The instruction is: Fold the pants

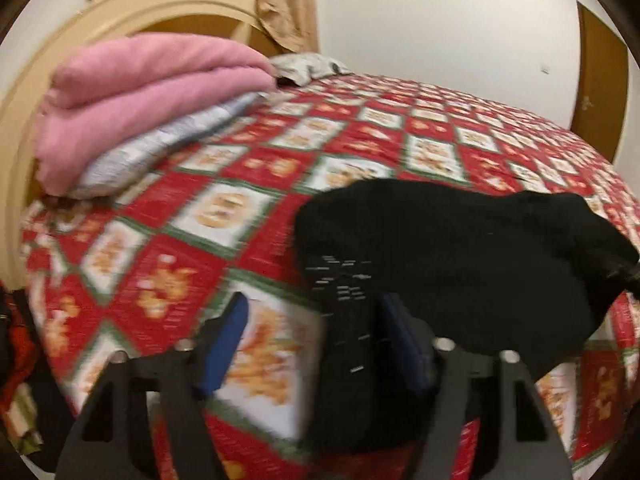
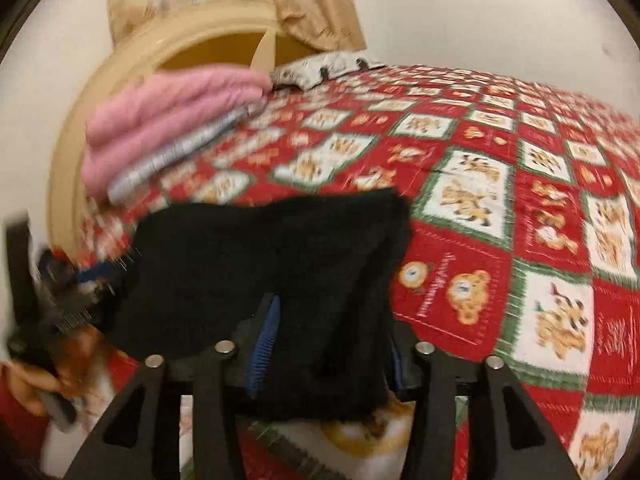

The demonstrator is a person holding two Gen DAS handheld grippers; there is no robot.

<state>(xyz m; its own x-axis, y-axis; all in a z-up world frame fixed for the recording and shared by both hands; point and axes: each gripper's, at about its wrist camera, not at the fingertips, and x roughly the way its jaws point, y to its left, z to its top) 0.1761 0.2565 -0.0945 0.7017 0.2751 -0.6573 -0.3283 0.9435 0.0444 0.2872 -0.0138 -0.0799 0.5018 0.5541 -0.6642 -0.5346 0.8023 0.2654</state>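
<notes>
The black pants (image 1: 460, 264) lie bunched on the red patterned bedspread (image 1: 180, 240). My left gripper (image 1: 314, 340) is open, its blue-padded fingers wide apart; a strip of the pants hangs down between them next to the right finger. In the right wrist view the pants (image 2: 260, 264) fill the space between my right gripper's (image 2: 332, 344) fingers, which stand wide apart around the cloth; I cannot tell whether they pinch it. The left gripper (image 2: 60, 280) shows at the pants' left edge, held by a hand.
A folded pink blanket (image 1: 140, 92) sits on a grey-white folded cloth (image 1: 160, 148) at the head of the bed by the tan headboard (image 1: 132, 8). A patterned pillow (image 1: 304, 66) lies behind. Bare bedspread (image 2: 540, 240) stretches right of the pants.
</notes>
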